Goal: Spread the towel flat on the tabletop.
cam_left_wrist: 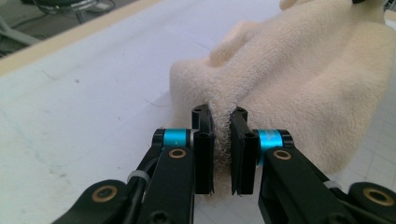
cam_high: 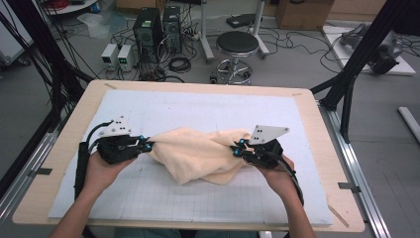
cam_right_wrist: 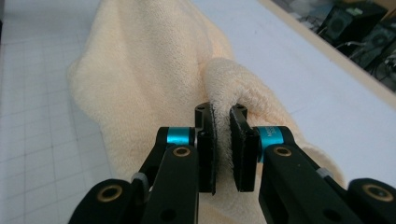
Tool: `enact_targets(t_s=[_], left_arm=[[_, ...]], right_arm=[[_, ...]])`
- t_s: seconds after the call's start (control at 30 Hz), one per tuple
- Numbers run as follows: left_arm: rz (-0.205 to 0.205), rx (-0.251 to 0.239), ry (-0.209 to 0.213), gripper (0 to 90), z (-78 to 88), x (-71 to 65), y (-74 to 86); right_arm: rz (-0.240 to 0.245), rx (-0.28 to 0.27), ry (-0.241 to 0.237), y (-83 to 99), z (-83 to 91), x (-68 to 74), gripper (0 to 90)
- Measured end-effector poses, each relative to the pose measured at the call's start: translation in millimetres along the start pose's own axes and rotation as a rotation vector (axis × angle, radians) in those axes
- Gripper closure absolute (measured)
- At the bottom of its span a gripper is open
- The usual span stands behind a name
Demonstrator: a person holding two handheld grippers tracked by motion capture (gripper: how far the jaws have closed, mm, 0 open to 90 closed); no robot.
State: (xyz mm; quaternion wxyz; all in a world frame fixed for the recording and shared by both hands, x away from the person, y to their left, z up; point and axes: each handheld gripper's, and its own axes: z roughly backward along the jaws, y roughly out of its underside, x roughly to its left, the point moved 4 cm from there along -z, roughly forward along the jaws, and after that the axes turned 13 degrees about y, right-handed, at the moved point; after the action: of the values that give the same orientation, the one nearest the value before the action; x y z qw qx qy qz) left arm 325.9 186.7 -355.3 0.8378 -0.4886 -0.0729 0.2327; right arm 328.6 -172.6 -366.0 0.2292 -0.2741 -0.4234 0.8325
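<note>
Cream towel [cam_high: 195,151], bunched over the white gridded mat [cam_high: 148,198] and pinched at either end by the closed left gripper [cam_high: 147,145] and right gripper [cam_high: 234,148], could slip free if either thin bite of fluffy pile gives under its sagging weight.

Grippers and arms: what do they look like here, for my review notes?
Left gripper and right gripper match: black bodies, flat black jaws, blue collars, brass-coloured pivot rings, each topped by a grey three-cornered plate with dark dots. A black cable trails along each forearm. No sleeves reach the forearms.
</note>
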Motion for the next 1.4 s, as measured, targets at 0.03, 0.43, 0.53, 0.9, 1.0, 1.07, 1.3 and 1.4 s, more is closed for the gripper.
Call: enact_targets(t_s=[0.03, 0.43, 0.53, 0.9, 1.0, 1.07, 1.3, 1.4], left_arm=[[-0.011, -0.004, -0.002, 81.5, 5.2, -2.5, -3.5], [-0.121, 0.001, 0.015, 81.4, 54.5, -54.7, -0.2], [-0.106, 0.017, 0.064, 81.2, 50.5, -65.5, 20.5], [-0.088, -0.02, 0.105, 52.6, 44.5, -64.7, 32.8], [-0.078, -0.026, 0.104, 52.4, 37.7, -54.7, 26.4], [-0.059, -0.023, 0.09, 52.6, 27.8, -45.2, 25.4], [0.043, 0.014, 0.052, 54.9, -13.8, -4.7, 32.0], [0.071, 0.044, 0.017, 54.9, -29.8, 7.8, 37.5]], right_arm=[[0.008, -0.006, 0.0, -5.3, 3.5, 1.3, 82.8], [0.086, -0.084, -0.063, -28.8, 53.1, 40.1, 81.8], [0.047, -0.074, -0.112, -10.3, 58.3, 54.7, 80.9], [-0.009, -0.007, -0.139, 24.1, 63.8, 65.3, 60.4], [-0.023, -0.038, -0.12, 13.7, 68.2, 53.5, 57.8], [-0.014, -0.041, -0.107, 11.4, 66.6, 50.2, 57.8], [0.02, 0.015, -0.053, 16.2, 29.4, 24.1, 56.9], [-0.021, 0.042, -0.051, 25.9, 8.7, 11.6, 56.2]])
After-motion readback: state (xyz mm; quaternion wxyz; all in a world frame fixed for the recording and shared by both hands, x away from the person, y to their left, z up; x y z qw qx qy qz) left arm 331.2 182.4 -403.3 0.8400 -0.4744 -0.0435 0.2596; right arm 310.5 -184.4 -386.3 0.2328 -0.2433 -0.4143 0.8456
